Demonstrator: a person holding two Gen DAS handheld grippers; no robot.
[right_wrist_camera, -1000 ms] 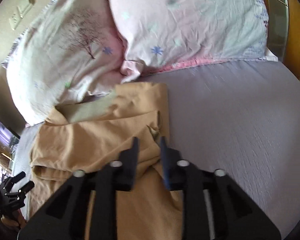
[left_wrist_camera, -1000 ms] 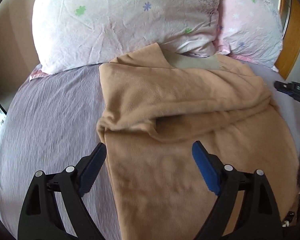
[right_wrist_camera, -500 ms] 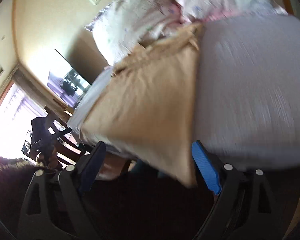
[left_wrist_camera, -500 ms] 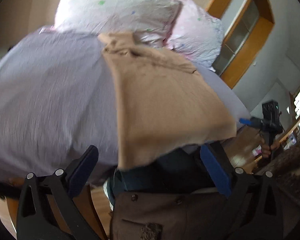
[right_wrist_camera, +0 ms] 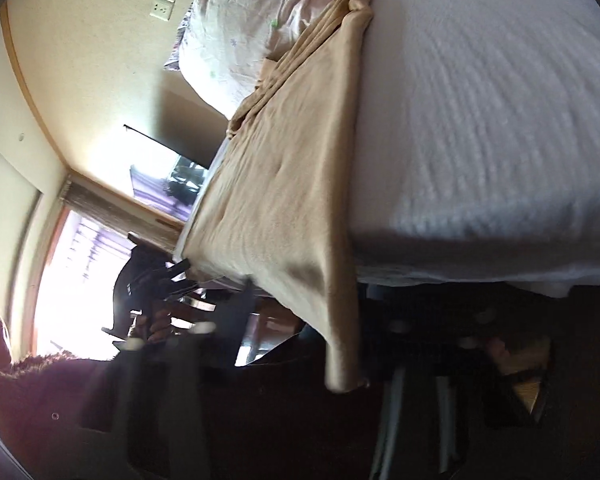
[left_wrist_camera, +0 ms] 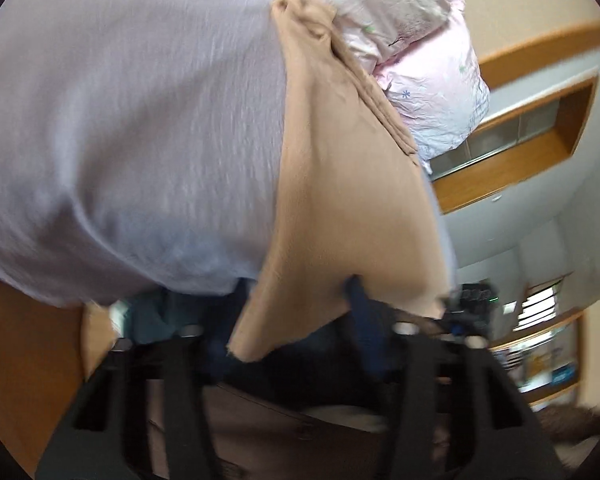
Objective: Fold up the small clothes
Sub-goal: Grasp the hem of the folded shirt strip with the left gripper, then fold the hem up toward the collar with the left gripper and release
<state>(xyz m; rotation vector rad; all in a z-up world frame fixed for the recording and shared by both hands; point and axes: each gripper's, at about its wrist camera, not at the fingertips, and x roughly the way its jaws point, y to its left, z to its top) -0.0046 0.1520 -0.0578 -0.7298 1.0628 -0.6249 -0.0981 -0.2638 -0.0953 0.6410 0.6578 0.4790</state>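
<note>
Bed (left_wrist_camera: 132, 128): I see the lilac sheet, pillows (left_wrist_camera: 416, 40) at the head edge.
Garment (left_wrist_camera: 352, 208): tan cloth, spread lengthwise, bunched by the pillows, hem overhanging the bed's foot edge.
Left tool (left_wrist_camera: 296, 320): spread wide, straddling the hem's left corner.
Right tool (right_wrist_camera: 312, 320): spread, at the right corner; blurred.
Progress: early, I judge; no neat fold yet.

motion blur, window (right_wrist_camera: 72, 264) glare, fisheye warp

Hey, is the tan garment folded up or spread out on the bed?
Spread out: the tan garment lies flat along the bed, its near edge hanging past the mattress; only the pillow end is bunched.
</note>
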